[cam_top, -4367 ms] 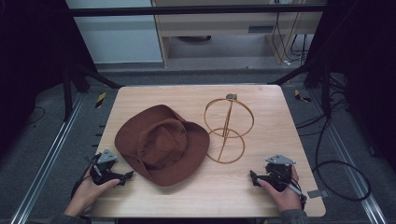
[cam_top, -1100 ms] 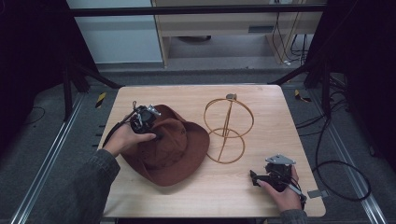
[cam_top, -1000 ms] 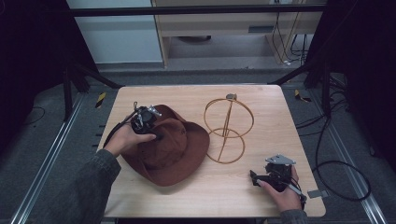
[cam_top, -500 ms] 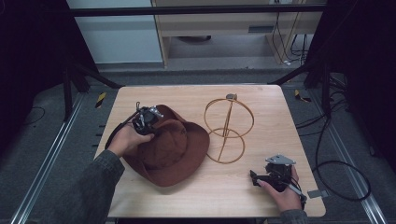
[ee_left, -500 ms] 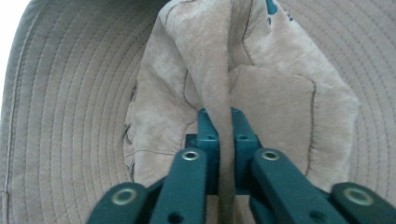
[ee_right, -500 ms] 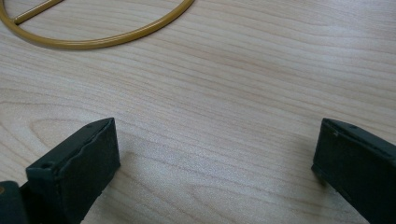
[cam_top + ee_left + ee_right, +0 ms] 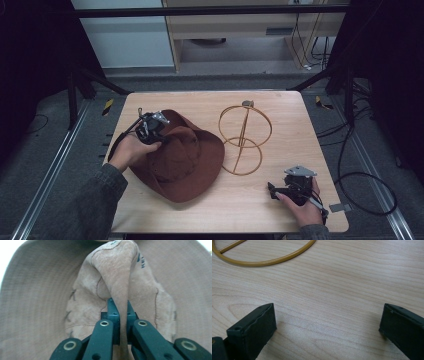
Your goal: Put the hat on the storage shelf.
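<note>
You are working with two tools over one desk (image 7: 210,102), and two things are lying on it: one brown hat (image 7: 185,160) and one gold wire stand (image 7: 245,137). The hat is sitting on the left half of the desk, its brim spreading toward the stand's base ring and ending just beside it.

Your left tool (image 7: 150,127) is sitting at the hat's far left edge, and its jaws have just been closing — they are now pinching a fold of the hat's material between the pads, as the left gripper view is showing, with the fold (image 7: 122,297) rising out from between the two black jaws.

Your right tool (image 7: 280,192) is resting near the desk's front right corner, well apart from the hat. Its jaws are standing wide apart with nothing between them but bare wood — in the right gripper view one curve of the stand's ring (image 7: 262,260) is lying ahead of them, untouched.
</note>
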Motion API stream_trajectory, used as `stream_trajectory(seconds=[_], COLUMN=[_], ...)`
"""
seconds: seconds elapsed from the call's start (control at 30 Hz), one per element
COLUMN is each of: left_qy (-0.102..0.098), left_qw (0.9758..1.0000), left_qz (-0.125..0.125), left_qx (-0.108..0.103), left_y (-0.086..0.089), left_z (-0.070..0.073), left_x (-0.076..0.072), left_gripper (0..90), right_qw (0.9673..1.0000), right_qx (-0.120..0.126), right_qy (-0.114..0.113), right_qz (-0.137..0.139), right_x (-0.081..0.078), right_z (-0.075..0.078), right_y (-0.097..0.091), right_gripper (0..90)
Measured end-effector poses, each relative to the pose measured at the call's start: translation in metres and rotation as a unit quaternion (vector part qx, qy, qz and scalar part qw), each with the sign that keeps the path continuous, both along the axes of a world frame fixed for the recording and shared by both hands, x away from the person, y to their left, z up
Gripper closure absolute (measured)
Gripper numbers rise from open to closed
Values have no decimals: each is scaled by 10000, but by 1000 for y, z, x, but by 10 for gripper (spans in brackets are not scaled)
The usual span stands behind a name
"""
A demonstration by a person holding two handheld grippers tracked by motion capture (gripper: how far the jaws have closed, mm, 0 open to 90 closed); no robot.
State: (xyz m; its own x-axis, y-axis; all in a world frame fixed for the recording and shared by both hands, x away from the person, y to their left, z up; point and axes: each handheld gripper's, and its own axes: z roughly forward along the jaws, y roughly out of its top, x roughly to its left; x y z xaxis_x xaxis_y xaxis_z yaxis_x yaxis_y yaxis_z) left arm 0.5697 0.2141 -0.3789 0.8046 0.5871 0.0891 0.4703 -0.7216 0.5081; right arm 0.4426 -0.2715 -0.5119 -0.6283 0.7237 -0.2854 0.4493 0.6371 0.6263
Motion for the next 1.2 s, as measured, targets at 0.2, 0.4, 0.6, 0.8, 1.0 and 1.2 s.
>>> stream_trajectory(seconds=[0.2, 0.4, 0.6, 0.8, 1.0, 1.2], left_qy=[-198, -256, -381, -451, -644, -847], left_qw=[9997, 9996, 9985, 9979, 9960, 9940], left_qz=[81, 88, 206, 272, 330, 333], left_qx=[-72, -73, -340, -375, -526, -605], left_y=[2, 8, 24, 29, 34, 43], left_z=[8, 18, 33, 37, 51, 63], left_x=[-9, -18, -27, -32, -40, -52], left_gripper=[887, 888, 888, 888, 888, 888], right_qw=[10000, 10000, 10000, 10000, 10000, 10000], right_qx=[7, 4, 6, 24, 22, 13], right_qy=[3, 4, -4, 9, 11, 8], right_qz=[8, 4, 4, 30, 29, 17], right_x=[0, 0, 2, 3, 3, 3], right_z=[0, 0, 0, 0, 0, 0], right_y=[0, 0, 0, 0, 0, 0], right_gripper=[8, 8, 8, 9, 9, 8])
